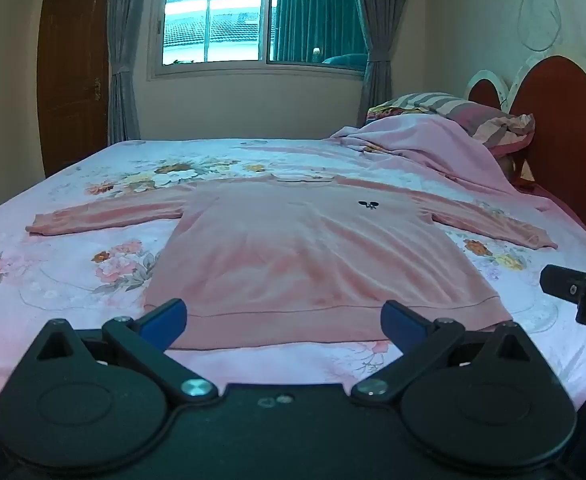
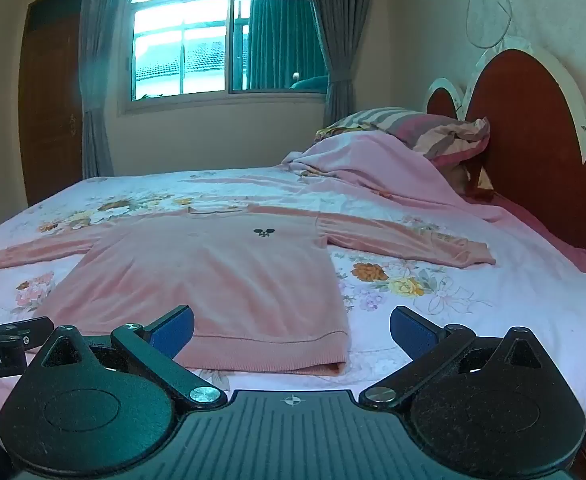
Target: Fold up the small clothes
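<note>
A pink long-sleeved sweater (image 1: 293, 256) lies flat on the bed, front up, both sleeves spread out, with a small black logo on the chest. It also shows in the right wrist view (image 2: 221, 276). My left gripper (image 1: 283, 322) is open and empty, just short of the sweater's hem. My right gripper (image 2: 291, 332) is open and empty, near the hem's right corner. The right gripper shows at the right edge of the left wrist view (image 1: 581, 292). The left gripper shows at the left edge of the right wrist view (image 2: 1, 344).
The bed has a floral pink sheet (image 1: 73, 264). A crumpled pink blanket (image 1: 433, 148) and striped pillows (image 1: 473, 116) lie by the red headboard (image 1: 565, 140) on the right. A window (image 1: 253, 16), curtains and a wooden door (image 1: 73, 72) stand behind the bed.
</note>
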Demonstrator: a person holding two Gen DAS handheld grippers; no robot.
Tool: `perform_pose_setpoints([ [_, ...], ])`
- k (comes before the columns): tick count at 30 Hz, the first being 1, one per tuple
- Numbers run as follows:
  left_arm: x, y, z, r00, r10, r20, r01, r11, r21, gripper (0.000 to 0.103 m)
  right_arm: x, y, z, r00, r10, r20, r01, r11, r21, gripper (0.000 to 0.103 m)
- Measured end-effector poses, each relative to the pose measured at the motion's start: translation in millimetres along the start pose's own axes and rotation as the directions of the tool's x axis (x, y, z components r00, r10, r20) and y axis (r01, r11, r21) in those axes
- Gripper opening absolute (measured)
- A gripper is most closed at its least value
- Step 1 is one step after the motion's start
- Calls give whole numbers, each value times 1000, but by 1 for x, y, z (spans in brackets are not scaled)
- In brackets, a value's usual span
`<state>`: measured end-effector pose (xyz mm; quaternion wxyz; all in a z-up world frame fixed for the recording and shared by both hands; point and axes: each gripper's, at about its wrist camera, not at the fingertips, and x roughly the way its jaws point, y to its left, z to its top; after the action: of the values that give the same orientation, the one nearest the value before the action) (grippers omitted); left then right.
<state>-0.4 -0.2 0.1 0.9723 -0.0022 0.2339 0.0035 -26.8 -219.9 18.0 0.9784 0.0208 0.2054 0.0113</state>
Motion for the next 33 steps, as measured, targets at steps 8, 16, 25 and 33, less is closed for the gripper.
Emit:
perform_pose_setpoints([
  [8, 0, -1, -1, 1000, 5, 2, -5, 1000, -11, 102, 2, 0, -1, 1000, -7, 0, 7, 1000, -10, 103],
  [16, -2, 1, 2, 1000, 2, -2, -2, 1000, -23, 102, 8, -1, 1, 1000, -14, 1, 14, 1000, -22, 103],
  [25, -4, 3, 4, 1000, -4, 0, 4, 1000, -24, 102, -1, 5, -2, 1000, -20, 6, 21, 1000, -23, 103],
  [33, -4, 3, 3, 1000, -9, 0, 9, 1000, -20, 102, -1, 5, 0, 1000, -21, 11, 21, 999, -25, 103],
])
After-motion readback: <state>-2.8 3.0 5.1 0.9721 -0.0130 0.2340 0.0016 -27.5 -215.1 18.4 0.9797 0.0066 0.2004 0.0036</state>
